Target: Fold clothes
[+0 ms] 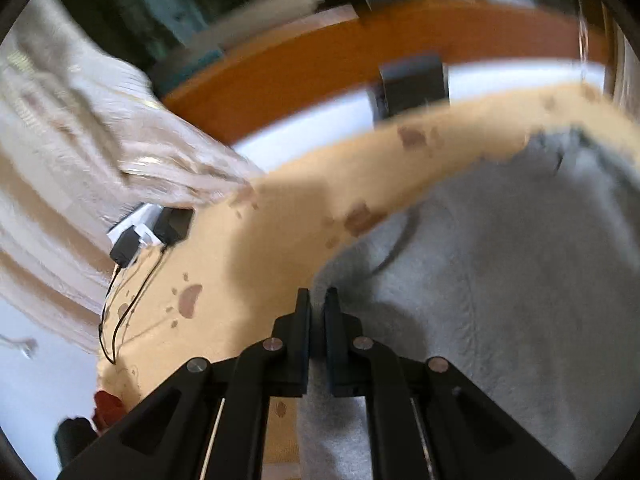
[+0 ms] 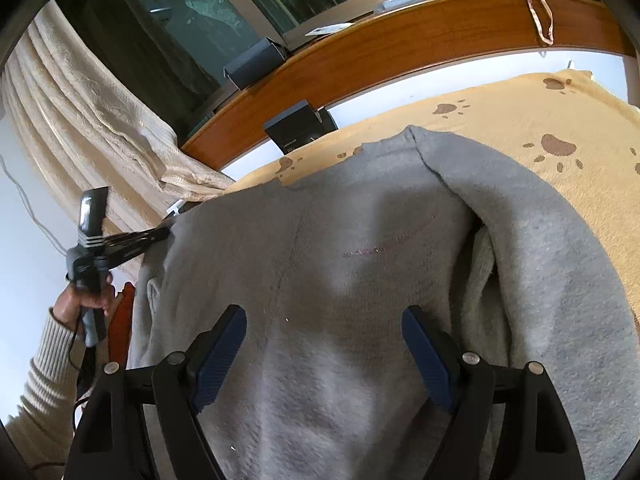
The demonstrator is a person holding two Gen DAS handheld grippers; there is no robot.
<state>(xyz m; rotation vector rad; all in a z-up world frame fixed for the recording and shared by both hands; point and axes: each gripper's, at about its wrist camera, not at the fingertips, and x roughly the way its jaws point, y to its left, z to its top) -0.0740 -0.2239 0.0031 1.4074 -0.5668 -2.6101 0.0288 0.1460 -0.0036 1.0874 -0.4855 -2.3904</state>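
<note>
Wide apart, the right gripper (image 2: 324, 354) jaws hover empty over the near middle of the grey sweater (image 2: 340, 248), spread lengthwise near-to-far on the tan blanket (image 2: 520, 120). At its left edge, the left gripper (image 1: 318, 308) has its jaws pinched narrow on the sweater's hem, so the left hand is placed to carry that side rightward.

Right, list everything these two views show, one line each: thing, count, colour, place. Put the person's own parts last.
sweater: one, grey, spread on the blanket, one sleeve folded over at the right
blanket: one, tan with brown paw prints, under the sweater
curtain: one, cream, hanging at the left
wooden ledge: one, orange-brown, curving behind the blanket
dark boxes: two, black-grey, one on the ledge, one at the blanket's far edge
power strip: one, white with black plugs, at the curtain's foot
cord: one, pinkish, draped over the ledge at the right
left gripper: black, shut on the sweater's left edge
right gripper: black with blue pads, open above the sweater
hand: one, in a cream ribbed sleeve, holding the left gripper
</note>
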